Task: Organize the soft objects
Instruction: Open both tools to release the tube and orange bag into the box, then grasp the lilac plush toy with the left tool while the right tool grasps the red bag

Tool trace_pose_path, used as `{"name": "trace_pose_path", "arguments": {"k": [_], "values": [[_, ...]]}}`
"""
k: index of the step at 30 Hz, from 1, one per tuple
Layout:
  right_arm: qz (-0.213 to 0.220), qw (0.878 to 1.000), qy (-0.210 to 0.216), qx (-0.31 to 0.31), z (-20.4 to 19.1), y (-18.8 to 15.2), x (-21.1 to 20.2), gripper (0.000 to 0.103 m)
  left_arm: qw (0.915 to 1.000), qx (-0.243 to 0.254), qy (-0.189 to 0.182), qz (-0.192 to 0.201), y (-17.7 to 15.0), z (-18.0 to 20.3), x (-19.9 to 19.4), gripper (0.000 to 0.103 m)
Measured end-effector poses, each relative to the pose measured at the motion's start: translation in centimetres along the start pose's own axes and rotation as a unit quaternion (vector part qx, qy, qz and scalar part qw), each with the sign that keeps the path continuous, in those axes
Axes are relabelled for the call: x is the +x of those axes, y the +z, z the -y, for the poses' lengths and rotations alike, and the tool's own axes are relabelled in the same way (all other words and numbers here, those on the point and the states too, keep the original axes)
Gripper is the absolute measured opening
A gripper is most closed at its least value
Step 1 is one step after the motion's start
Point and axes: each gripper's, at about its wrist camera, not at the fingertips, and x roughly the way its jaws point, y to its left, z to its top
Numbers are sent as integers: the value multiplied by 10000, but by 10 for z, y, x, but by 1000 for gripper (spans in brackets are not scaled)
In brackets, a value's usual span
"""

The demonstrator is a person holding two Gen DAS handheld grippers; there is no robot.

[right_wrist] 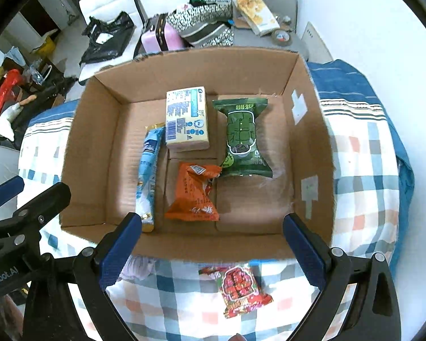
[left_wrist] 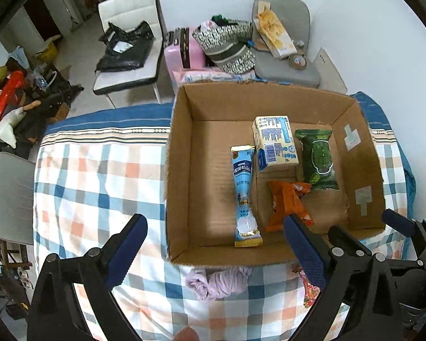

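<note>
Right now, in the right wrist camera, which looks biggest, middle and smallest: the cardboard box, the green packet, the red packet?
1. Cardboard box, by far.
2. Green packet.
3. Red packet, though it lies nearer the camera, so these two are close.

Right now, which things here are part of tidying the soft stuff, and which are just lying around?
Job: cardboard box; inside it blue sachet, tissue pack, orange packet, green packet; outside it red snack packet, lilac cloth.

Lying about: pink suitcase, white chair, black bag.

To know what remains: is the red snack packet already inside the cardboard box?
No, the red snack packet lies on the checked cloth, outside the cardboard box.
</note>
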Motion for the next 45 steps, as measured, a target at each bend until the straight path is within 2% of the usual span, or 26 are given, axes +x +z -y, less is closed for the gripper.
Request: {"name": "trace_pose_path", "arguments": {"k": [11, 15, 17, 21, 24, 29, 36, 42, 45], "values": [[536, 9985, 57, -135, 0, -44, -69, 101, 9985, -192, 104, 493, -42, 4, -60, 98], [597, 9980, 109, -182, 8, -64, -85, 101, 9984, -305, 125, 469, -60, 6, -64, 98], [547, 9983, 124, -134, 16, -75, -83, 101, 9986, -406, 159, 291, -72, 5, -55, 98], [219, 9995, 179, 107, 36, -95, -58, 101, 9980, -566, 149, -226, -97, 2, -22, 98], [-272, 9981, 268, 493, 56, -114, -21, 101, 9964, -598, 200, -560, -111, 1, 5, 98], [-809, 9933, 313, 768, 73, -132, 41, 101, 9920, -715, 231, -1017, -127, -6, 45, 98], [-1114, 9907, 323, 714, 76, -139, 105, 101, 9875, -675, 220, -1407, -123, -6, 97, 98], [-1232, 9893, 381, 676, 74, -136, 130, 98, 9835, -496, 246, -1723, -116, 7, 137, 98], [-1342, 9881, 360, 656, 73, -136, 139, 86, 9819, -385, 332, -1827, -117, 12, 154, 98]]}}
